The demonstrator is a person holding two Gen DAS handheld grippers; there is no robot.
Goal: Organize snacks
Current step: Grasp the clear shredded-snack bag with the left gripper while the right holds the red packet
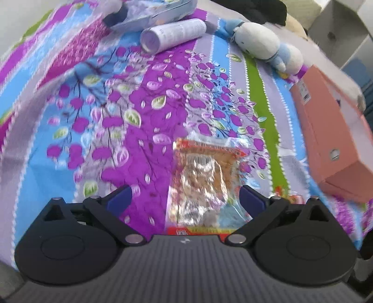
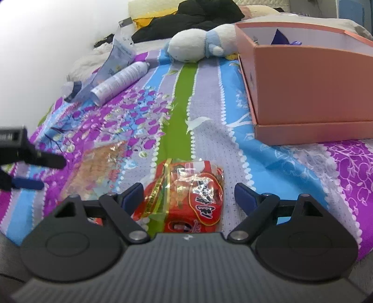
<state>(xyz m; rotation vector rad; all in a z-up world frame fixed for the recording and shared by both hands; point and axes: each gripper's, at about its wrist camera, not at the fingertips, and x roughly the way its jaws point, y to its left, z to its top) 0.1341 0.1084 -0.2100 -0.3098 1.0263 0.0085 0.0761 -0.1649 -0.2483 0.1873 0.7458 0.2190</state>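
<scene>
A clear snack packet with orange edges lies flat on the flowered bedspread, between the open fingers of my left gripper. It also shows in the right wrist view. A red snack packet lies between the open fingers of my right gripper. Neither gripper holds anything. The left gripper's fingers show at the left edge of the right wrist view. An open salmon-pink box stands on its lid at the right; it also shows in the left wrist view.
A white spray can and a crumpled pale blue bag lie at the back left. A white and blue plush toy lies beside the box. Black clothing and a pillow lie at the head of the bed.
</scene>
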